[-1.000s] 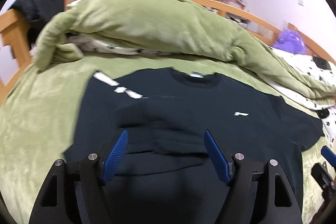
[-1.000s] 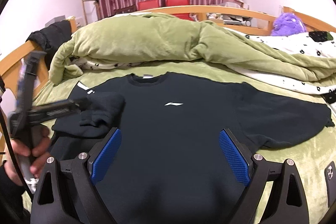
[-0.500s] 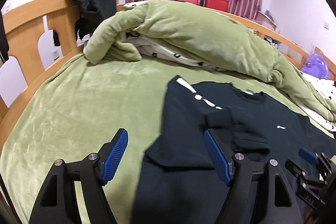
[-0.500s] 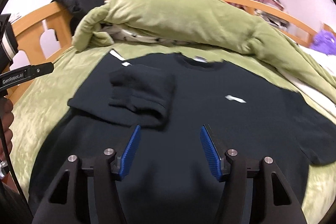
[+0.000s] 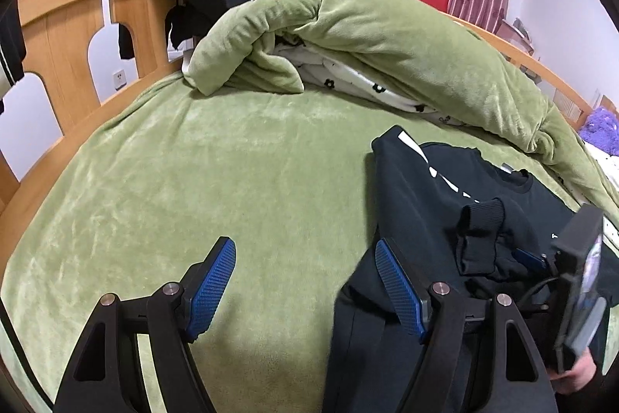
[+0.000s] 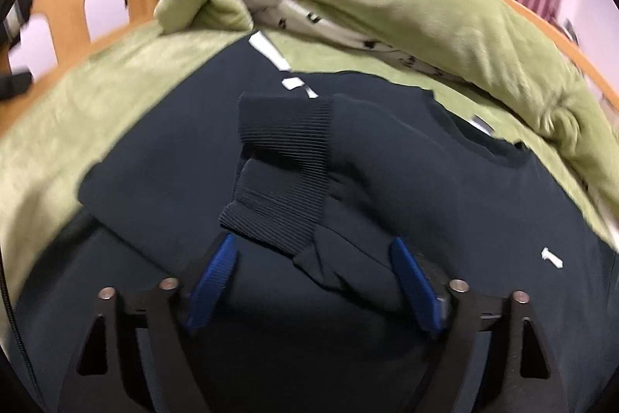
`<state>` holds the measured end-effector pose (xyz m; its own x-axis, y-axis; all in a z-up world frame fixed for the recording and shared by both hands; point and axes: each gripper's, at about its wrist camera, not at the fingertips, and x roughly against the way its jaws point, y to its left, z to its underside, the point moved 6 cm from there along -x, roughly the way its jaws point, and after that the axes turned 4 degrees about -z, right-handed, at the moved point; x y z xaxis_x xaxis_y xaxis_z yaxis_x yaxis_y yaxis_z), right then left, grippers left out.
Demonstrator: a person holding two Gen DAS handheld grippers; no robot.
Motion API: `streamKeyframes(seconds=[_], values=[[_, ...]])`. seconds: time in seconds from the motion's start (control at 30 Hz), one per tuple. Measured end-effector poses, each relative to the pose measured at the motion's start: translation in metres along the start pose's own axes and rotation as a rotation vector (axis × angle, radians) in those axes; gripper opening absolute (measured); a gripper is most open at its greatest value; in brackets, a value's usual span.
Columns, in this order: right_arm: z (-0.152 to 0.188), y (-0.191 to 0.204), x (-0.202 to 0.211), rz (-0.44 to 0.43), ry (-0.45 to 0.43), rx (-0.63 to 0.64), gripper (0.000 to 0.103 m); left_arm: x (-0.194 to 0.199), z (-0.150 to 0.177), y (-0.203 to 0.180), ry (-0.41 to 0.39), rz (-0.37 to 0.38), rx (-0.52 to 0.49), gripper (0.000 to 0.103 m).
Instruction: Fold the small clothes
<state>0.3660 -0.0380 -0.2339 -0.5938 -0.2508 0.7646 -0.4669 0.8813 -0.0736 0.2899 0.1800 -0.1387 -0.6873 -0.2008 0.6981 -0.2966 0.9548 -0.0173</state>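
The left claw has swung off the black sweatshirt toward the bed's wooden frame; a second ago it hung over the folded sleeve, and now only green bedspread lies between its blue pads, with the sweatshirt's edge beside one of them. The right claw has dropped in low over the folded sleeve, so the ribbed cuff sits right ahead of it, far closer than before. Its jaws pinched in, then have just been opening again, and the sleeve's bunched cloth lies between them, unpressed.
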Motion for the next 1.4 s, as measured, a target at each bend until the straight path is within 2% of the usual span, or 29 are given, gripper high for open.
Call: streamKeyframes(seconds=[0.07,0.1,0.13,0.17,0.2,0.27,0.4,0.47,0.57,0.67,0.8,0.87,0.93,0.97,1.07,1.13,1.17,1.27,1.37,1.4], values=[[0.0,0.002,-0.011,0.046,0.013,0.027,0.087,0.0,0.0,-0.002,-0.001,0.001,-0.001,0.073],[-0.002,0.001,-0.011,0.051,0.003,0.021,0.081,0.001,0.0,-0.002,-0.002,0.001,-0.002,0.073],[-0.003,0.0,-0.009,0.044,-0.014,0.013,0.068,0.001,0.0,-0.003,-0.003,0.002,-0.003,0.073],[-0.004,-0.002,-0.007,0.036,-0.02,0.008,0.027,0.001,0.0,-0.005,-0.004,0.005,-0.005,0.073],[-0.005,-0.005,-0.006,0.03,-0.013,0.003,0.019,0.002,0.0,-0.007,-0.004,0.011,-0.005,0.073],[-0.009,-0.016,0.005,0.006,-0.037,-0.026,0.017,0.003,0.0,-0.011,-0.004,0.021,-0.007,0.073],[-0.013,-0.056,0.059,0.046,-0.145,-0.097,0.016,0.006,0.001,-0.022,-0.013,0.028,-0.019,0.073],[-0.011,-0.091,0.092,0.059,-0.194,-0.178,0.016,0.004,0.002,-0.029,-0.009,0.031,-0.021,0.073],[0.002,-0.139,0.126,0.074,-0.216,-0.28,0.016,0.0,0.004,-0.041,0.006,0.035,-0.024,0.073],[0.024,-0.175,0.141,0.106,-0.188,-0.343,0.016,-0.002,0.006,-0.051,0.013,0.035,-0.035,0.073],[0.068,-0.203,0.14,0.09,-0.115,-0.44,0.017,-0.004,0.009,-0.064,0.012,0.026,-0.062,0.073],[0.086,-0.209,0.138,0.118,-0.091,-0.456,0.018,-0.005,0.011,-0.069,0.016,0.025,-0.071,0.073],[0.112,-0.217,0.136,0.13,-0.061,-0.493,0.038,-0.006,0.013,-0.073,0.021,0.025,-0.081,0.073],[0.121,-0.222,0.136,0.126,-0.063,-0.517,0.052,-0.006,0.015,-0.074,0.021,0.024,-0.088,0.073],[0.133,-0.232,0.138,0.103,-0.059,-0.57,0.053,-0.007,0.018,-0.078,0.02,0.014,-0.11,0.073],[0.133,-0.238,0.14,0.109,-0.081,-0.594,0.058,-0.008,0.018,-0.078,0.022,0.015,-0.107,0.073],[0.132,-0.239,0.139,0.11,-0.085,-0.6,0.064,-0.008,0.018,-0.078,0.024,0.019,-0.103,0.073],[0.127,-0.244,0.127,0.106,-0.082,-0.617,0.066,-0.009,0.019,-0.075,0.028,0.025,-0.094,0.073],[0.13,-0.249,0.106,0.125,-0.034,-0.622,0.066,-0.012,0.018,-0.073,0.034,0.025,-0.089,0.073],[0.133,-0.251,0.099,0.128,-0.012,-0.629,0.06,-0.013,0.019,-0.072,0.037,0.025,-0.086,0.073]])
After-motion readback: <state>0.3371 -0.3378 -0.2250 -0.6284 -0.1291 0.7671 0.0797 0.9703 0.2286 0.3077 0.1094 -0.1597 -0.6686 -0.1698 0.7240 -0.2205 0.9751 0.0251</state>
